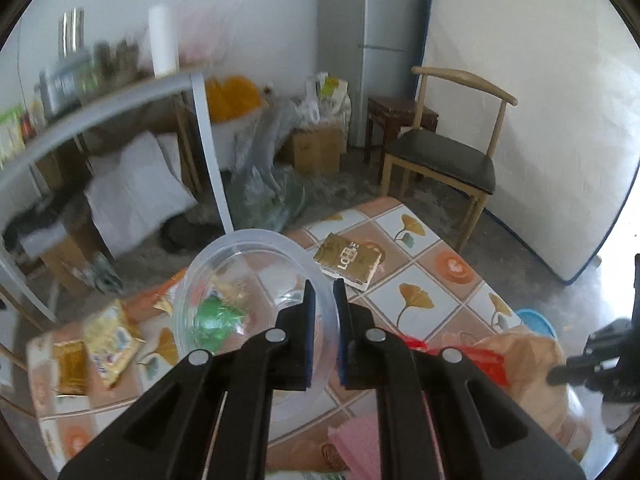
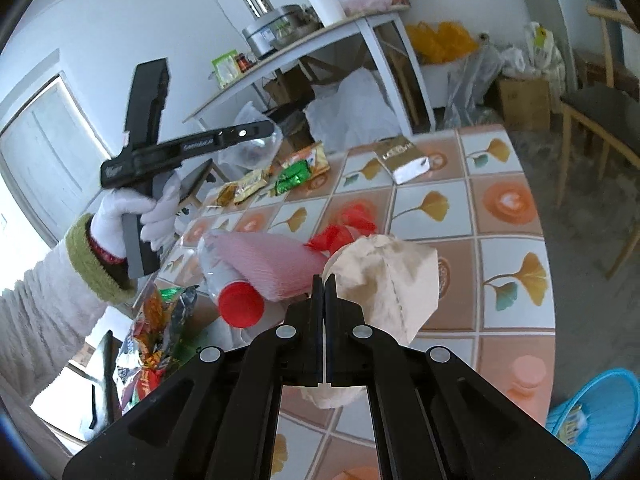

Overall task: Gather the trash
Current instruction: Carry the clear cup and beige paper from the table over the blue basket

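Pinching clear plastic bowl [image 1: 256, 296] rim w/ left gripper [image 1: 323, 292]; right gripper [image 2: 323, 286] clamps crumpled paper [image 2: 384, 280], prob. a napkin.

surface [image 2: 508, 280]: tiled leaf-print cloth | far edge: gold box [image 2: 404, 157], green wrapper [image 2: 294, 176] | middle: red bag [image 2: 348, 226], pink cloth [image 2: 276, 264]

Daylight fills both views. The left wrist view is overexposed at the lower right edge, and its left half smears with motion blur, softening the shelf [image 1: 100, 100]. The right wrist view is sharper; its window [image 2: 44, 136] glares white. Fisheye curvature bends straight edges toward the dark rims.
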The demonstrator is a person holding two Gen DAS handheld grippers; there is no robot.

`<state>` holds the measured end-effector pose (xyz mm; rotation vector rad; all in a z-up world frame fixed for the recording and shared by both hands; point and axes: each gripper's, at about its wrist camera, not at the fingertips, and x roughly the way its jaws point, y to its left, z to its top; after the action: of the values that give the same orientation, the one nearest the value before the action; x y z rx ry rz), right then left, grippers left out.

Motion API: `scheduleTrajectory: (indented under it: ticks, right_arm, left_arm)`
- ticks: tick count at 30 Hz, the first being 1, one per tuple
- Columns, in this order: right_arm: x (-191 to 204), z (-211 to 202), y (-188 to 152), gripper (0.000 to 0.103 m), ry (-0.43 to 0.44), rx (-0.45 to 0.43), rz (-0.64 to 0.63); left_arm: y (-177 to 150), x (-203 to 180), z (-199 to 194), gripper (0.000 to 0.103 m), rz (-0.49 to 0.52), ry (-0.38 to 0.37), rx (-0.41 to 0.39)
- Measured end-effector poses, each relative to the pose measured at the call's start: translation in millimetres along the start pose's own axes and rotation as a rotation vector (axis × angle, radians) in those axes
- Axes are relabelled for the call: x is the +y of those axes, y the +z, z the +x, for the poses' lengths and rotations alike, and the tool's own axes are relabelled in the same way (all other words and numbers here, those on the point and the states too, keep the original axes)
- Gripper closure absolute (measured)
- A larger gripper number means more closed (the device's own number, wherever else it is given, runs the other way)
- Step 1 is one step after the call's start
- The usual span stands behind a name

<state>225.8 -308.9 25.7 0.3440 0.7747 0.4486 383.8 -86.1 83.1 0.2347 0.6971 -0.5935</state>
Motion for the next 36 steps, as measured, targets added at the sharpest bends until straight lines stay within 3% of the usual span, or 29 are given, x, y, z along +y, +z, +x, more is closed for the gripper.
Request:
scheduleTrajectory:
  ticks: [5,8,13,20,27,36]
  right_arm:
    - [6.9,-16.9,-6.0,0.103,0.01,-0.023,0.007]
    - [11.8,-32.0,-10.3,0.103,0.032,-0.056,0.015]
    - [21.7,-53.5,-19.3,0.103,0.034,-0.09,0.005]
    - [31.6,-87.7,-34.9,0.103,0.021,-0.135,0.007]
    - [25.6,-126.1,-54.6,0.103,-0.035,-0.185,0.039]
    - [-9.8,-180.2,-84.0,0.103,-0.155,-0.267,0.141]
  left_arm:
    - [-11.7,-21.2,-34.5,0.095,-0.011,0.051,-0.022]
    - [-20.6,-30.1,-60.6,0.095,-0.057,0.035,-0.056]
    - [-33.7,-58.2,-106.3,0.095,-0.031,0.087,-0.133]
    - [-64.2,-102.2,-150.9,0.095,-0.003,0.114,-0.182]
    - [-90.4,-147.1,-169.1,0.095,-0.015,0.073,-0.181]
    - [-98.0,-239.6,-151.1,0.095,0.05,-0.05,-0.174]
